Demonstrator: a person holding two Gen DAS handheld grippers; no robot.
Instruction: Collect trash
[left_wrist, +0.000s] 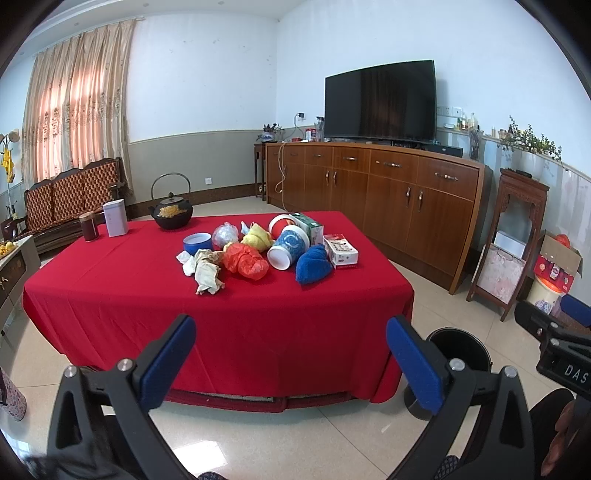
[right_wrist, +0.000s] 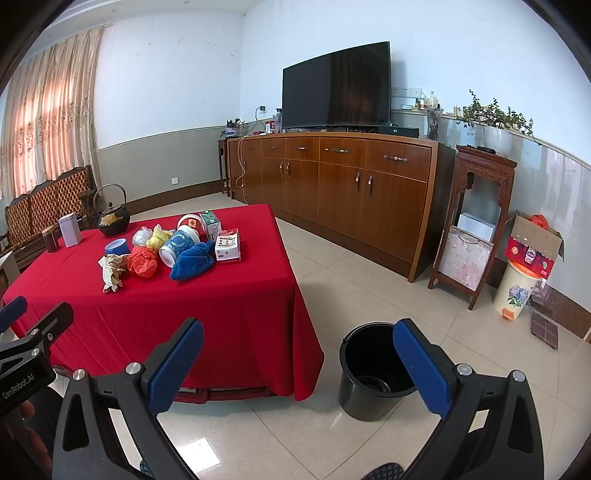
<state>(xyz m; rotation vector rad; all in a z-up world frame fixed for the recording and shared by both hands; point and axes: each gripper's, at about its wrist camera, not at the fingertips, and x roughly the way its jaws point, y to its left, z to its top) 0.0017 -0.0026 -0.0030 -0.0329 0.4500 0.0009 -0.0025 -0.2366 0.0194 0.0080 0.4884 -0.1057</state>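
Note:
A heap of trash lies mid-table on the red cloth (left_wrist: 129, 306): crumpled beige paper (left_wrist: 207, 271), an orange plastic bag (left_wrist: 247, 262), a blue cloth (left_wrist: 312, 264), a blue-and-white tub (left_wrist: 288, 247), a yellow wrapper (left_wrist: 256, 236), a small white carton (left_wrist: 341, 251). The same heap shows in the right wrist view, with the orange bag (right_wrist: 144, 260) and blue cloth (right_wrist: 192, 264). A black bucket (right_wrist: 373, 369) stands on the floor right of the table. My left gripper (left_wrist: 291, 354) is open, short of the table. My right gripper (right_wrist: 299, 358) is open beside the bucket.
A black teapot (left_wrist: 171, 214), a white tin (left_wrist: 115, 218) and a brown jar (left_wrist: 88, 227) stand at the table's far side. A wooden sideboard (left_wrist: 376, 192) with a TV lines the right wall. A wooden stand (right_wrist: 476, 221) and a flowered bin (right_wrist: 517, 291) sit further right.

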